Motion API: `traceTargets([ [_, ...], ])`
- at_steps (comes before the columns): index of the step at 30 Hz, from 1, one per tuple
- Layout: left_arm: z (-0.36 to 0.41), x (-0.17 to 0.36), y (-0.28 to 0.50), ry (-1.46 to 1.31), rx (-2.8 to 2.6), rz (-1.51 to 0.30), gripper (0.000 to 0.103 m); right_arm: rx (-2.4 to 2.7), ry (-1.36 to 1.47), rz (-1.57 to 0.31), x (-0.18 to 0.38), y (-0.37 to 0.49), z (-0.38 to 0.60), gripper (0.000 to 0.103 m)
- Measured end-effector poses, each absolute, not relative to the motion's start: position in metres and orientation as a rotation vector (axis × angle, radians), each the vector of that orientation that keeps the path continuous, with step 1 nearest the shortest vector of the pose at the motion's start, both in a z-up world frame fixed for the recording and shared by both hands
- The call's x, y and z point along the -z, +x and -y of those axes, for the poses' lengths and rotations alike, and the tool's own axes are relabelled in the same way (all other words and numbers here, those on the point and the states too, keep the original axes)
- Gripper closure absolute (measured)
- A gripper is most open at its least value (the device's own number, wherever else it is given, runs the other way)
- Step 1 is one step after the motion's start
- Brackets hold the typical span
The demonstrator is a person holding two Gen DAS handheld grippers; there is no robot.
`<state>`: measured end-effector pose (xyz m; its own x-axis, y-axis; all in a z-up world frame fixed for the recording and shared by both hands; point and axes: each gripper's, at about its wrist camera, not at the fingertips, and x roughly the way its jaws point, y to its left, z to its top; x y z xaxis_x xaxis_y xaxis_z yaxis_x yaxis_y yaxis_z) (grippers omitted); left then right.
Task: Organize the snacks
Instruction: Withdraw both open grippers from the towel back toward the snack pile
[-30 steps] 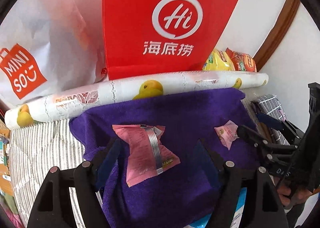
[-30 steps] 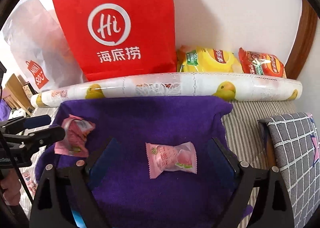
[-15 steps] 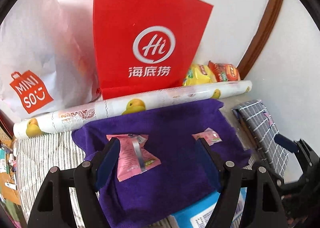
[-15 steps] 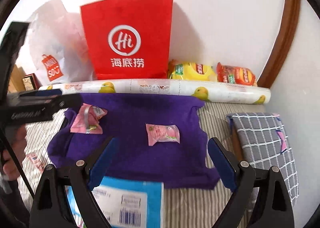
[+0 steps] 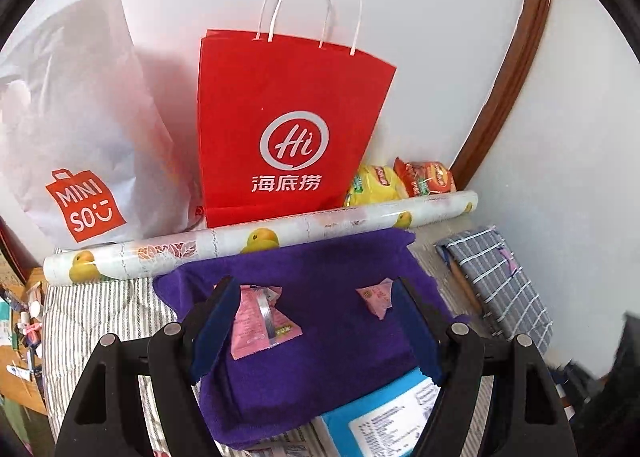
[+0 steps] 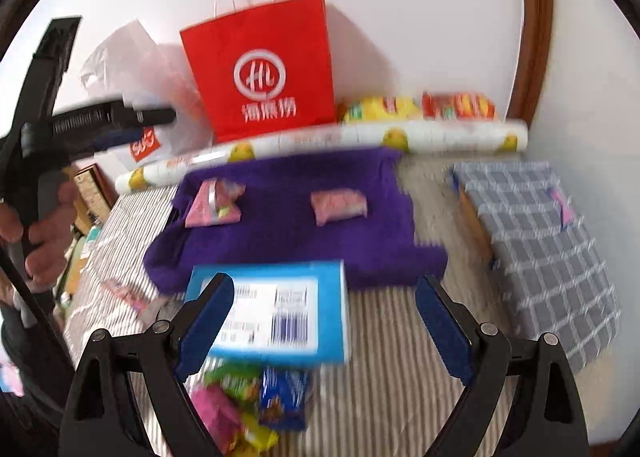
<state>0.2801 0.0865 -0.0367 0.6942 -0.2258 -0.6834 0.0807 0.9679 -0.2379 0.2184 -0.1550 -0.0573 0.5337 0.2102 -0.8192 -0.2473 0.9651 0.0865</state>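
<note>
**A:** Where were the snacks when you paused?

**B:** You had two pink packets lying on the purple towel (image 5: 320, 321). The larger packet (image 5: 262, 319) sat on the towel's left part, and the small candy (image 5: 376, 295) lay well apart from it toward the right. Neither touched a finger.

**A:** And your grippers?

**B:** Your left gripper (image 5: 312, 327) was spread wide above the towel, holding nothing; its left finger overlapped the larger packet's edge in its own view, though whether they touched I cannot tell. Your right gripper (image 6: 322, 323) was also spread and empty, over the blue box (image 6: 272, 309) that lay on the striped cover (image 6: 400, 337) at the towel's near edge.

**A:** Anything nearer to you?

**B:** In the right view, blurred as it was, a heap of loose snacks (image 6: 252, 405) in green, pink, blue and yellow wrappers lay just in front of the box.

**A:** And farther out?

**B:** Behind the towel you had a duck-print roll (image 5: 260, 241) lying crosswise. Behind that stood the red bag (image 5: 288, 129) against the wall, with a white bag (image 5: 80, 137) to its left and a yellow pack (image 5: 372, 185) and a red pack (image 5: 426, 177) to its right. A checked cloth (image 5: 496, 285) lay off to the towel's right.
</note>
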Motion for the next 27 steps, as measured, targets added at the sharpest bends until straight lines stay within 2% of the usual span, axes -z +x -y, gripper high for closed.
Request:
traceTargets([
  [5,-0.076,0.03,0.261,-0.178,0.174,-0.772,0.027,-0.272,0.0,-1.041,0.078,0.195,0.17,0.013],
  [8,-0.074,0.036,0.244,-0.15,0.151,-0.785,0.027,-0.272,0.0,-1.075,0.091,0.183,0.175,0.022],
  [13,-0.084,0.057,0.216,-0.164,0.118,-0.846,0.027,-0.341,0.056,-1.114,0.107,0.164,0.177,0.028],
  [27,-0.097,0.07,0.146,-0.17,0.047,-0.873,0.027,-0.545,0.001,-1.137,0.127,0.085,0.155,0.028],
])
